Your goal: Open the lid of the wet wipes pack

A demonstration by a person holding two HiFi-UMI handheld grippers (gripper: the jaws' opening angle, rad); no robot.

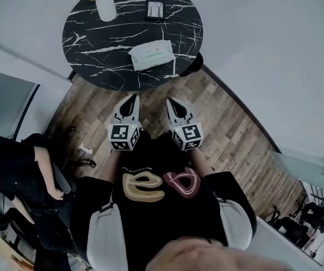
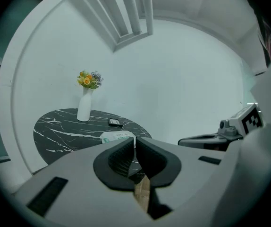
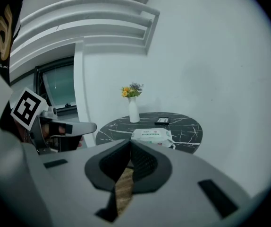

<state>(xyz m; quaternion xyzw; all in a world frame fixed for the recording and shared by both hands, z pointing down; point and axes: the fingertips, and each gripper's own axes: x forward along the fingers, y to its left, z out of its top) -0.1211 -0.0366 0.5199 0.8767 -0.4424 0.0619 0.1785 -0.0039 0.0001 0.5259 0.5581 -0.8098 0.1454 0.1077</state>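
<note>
The wet wipes pack [image 1: 150, 54], white with green print, lies flat near the front edge of a round black marble table [image 1: 94, 38]. Its lid looks closed. My two grippers are held side by side over the wooden floor, short of the table and pointing at it. The left gripper [image 1: 132, 100] and the right gripper [image 1: 173, 103] are both shut with nothing between the jaws. In the left gripper view the pack [image 2: 118, 137] shows just above the closed left gripper [image 2: 134, 146]. In the right gripper view the pack [image 3: 152, 135] lies beyond the closed right gripper [image 3: 128, 148].
A white vase with yellow flowers [image 1: 105, 4] and a small black flat object [image 1: 155, 9] stand at the back of the table. A person in black [image 1: 15, 168] sits at the lower left. A white wall curves behind the table.
</note>
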